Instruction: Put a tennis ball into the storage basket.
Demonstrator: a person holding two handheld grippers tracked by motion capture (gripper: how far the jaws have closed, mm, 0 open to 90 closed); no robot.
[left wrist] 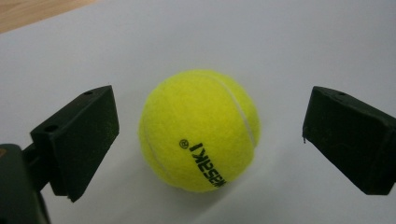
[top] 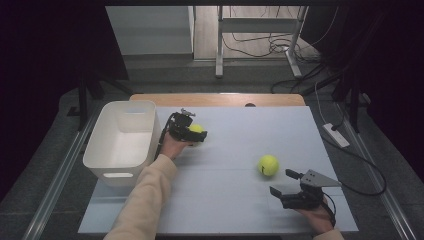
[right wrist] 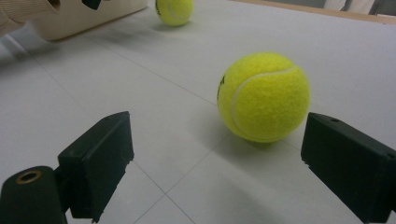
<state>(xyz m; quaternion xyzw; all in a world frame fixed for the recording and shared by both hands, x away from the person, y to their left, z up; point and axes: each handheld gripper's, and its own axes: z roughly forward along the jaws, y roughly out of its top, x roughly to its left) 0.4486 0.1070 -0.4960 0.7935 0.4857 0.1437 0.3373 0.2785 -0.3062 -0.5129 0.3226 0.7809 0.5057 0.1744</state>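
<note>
Straddling the far yellow felt tennis ball [left wrist: 199,129] on the pale surface [top: 235,200], the left gripper [top: 196,134] holds its jaws open, ready to close; the right gripper [top: 285,182], also open, faces the near ball [top: 268,165], right of the white plastic bin [top: 120,145].

High view overhead facing forward, gripper views low, close, sharing table [top: 225,200]

Right gripper [right wrist: 215,172] jaws spread wide, near tennis ball [right wrist: 264,96] resting on white surface [right wrist: 140,93] ahead, second ball [right wrist: 174,11] far beyond, beside white bin [right wrist: 88,21]
</note>
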